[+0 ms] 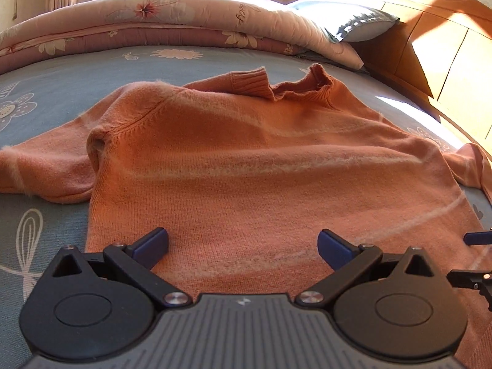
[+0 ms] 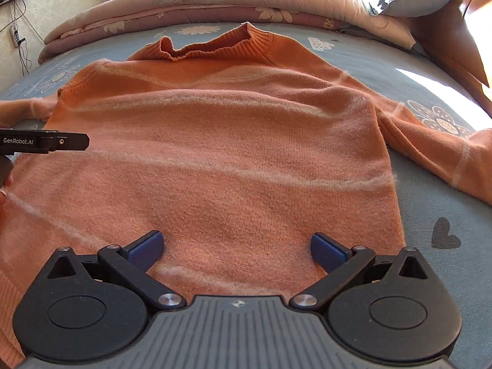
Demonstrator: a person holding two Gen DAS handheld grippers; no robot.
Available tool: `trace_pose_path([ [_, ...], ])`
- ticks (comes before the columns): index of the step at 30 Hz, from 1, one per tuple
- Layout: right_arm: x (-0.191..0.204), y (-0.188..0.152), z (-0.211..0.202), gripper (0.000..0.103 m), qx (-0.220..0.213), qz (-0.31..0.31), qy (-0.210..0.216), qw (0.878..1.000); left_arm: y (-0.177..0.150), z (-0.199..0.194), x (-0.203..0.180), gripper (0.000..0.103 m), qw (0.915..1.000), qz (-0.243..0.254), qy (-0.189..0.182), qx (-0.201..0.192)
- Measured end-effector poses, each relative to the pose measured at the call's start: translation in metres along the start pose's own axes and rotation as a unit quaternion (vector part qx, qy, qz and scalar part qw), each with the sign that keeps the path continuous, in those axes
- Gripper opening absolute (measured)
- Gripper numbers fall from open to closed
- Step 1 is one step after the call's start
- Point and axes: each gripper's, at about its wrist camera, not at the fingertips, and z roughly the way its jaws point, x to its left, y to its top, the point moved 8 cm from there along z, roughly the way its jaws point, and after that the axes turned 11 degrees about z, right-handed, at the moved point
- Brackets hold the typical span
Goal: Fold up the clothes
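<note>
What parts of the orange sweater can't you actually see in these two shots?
- Bottom hem of the sweater: in the left wrist view the left hand-held gripper body covers it; in the right wrist view the right hand-held gripper does.
- Right sleeve cuff: cut off by the right frame edge in both views.
- Left sleeve cuff: cut off by the left frame edge in both views.
- Sweater underside: hidden against the bedsheet.

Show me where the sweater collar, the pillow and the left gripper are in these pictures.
sweater collar [image 2: 221, 43], right wrist view, on the ribbed neck band.
pillow [image 1: 353, 21], left wrist view, on its grey cover.
left gripper [image 1: 243, 246], left wrist view, midway between the open blue fingertips.
</note>
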Motion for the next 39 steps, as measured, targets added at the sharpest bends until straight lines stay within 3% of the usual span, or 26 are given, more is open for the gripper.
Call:
trace_pose_path([
  [4,-0.017,-0.01,-0.011,0.103,0.016,0.014,-0.025,0.999,0.0,-0.006,0.005,0.102,0.9999,-0.006,-0.013,-0.007],
  [6,-0.014,0.005,-0.026,0.103,0.003,0.007,-0.029,1.0,0.002,-0.009,0.01,0.102,0.9995,-0.022,-0.02,-0.008],
  [13,0.051,0.112,-0.044,0.103,-0.075,-0.079,0.023,0.994,0.016,-0.01,0.019,0.102,0.9988,-0.033,-0.032,-0.017],
  [20,0.118,0.218,-0.065,0.103,-0.152,-0.164,0.076,0.972,0.031,0.001,0.015,0.102,0.9988,0.004,-0.039,-0.028],
  [21,0.128,0.223,-0.052,0.102,-0.144,-0.175,0.078,0.971,0.027,0.004,0.016,0.102,0.9991,0.007,-0.035,-0.022],
  [24,0.162,0.223,0.003,0.08,-0.086,-0.208,0.094,0.97,0.017,0.014,0.02,0.102,0.9995,0.004,-0.031,-0.002],
  [30,0.228,0.224,0.092,0.075,-0.038,-0.273,0.118,0.954,0.013,0.017,0.017,0.102,0.9992,0.034,-0.017,-0.01],
  [35,0.258,0.211,0.158,0.074,0.0,-0.371,0.094,0.924,0.011,0.017,0.013,0.102,0.9982,0.057,-0.01,-0.012],
  [39,0.26,0.203,0.187,0.067,0.031,-0.419,0.081,0.904,0.01,0.017,0.014,0.102,0.998,0.059,-0.014,-0.017],
])
